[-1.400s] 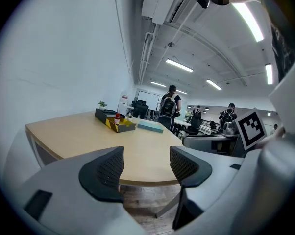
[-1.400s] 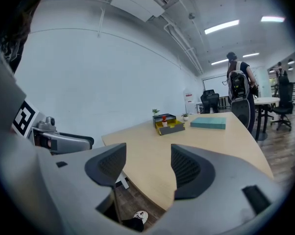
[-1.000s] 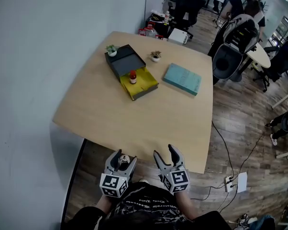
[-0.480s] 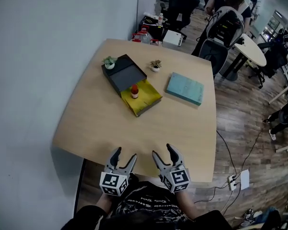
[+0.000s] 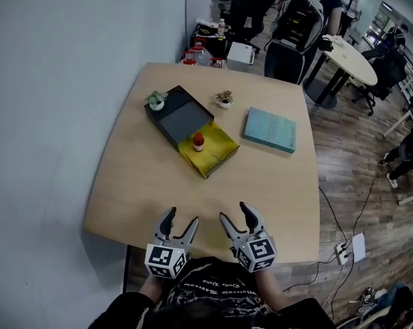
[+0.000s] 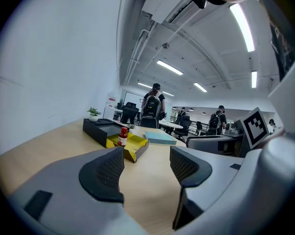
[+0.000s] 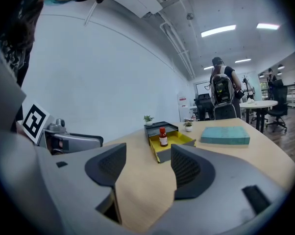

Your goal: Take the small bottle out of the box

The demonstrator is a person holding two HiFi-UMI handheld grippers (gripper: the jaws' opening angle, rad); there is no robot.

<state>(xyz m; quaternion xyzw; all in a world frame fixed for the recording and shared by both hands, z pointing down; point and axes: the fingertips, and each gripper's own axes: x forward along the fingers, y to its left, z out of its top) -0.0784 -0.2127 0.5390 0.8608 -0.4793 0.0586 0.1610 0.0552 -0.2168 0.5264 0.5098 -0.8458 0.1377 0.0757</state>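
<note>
The left hand-held gripper (image 5: 180, 219) and right hand-held gripper (image 5: 235, 214) hover wide open, empty, over the near edge of the surface (image 5: 151, 184); well apart, the small bottle (image 5: 198, 141) stands upright in the yellow box (image 5: 221, 147).

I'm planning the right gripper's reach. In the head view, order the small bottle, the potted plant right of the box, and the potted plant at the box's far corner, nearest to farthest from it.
From the right gripper:
1. Small bottle, standing in the box's yellow half.
2. Right potted plant, mid-table, farther back.
3. Corner potted plant, at the box's far-left corner.
</note>
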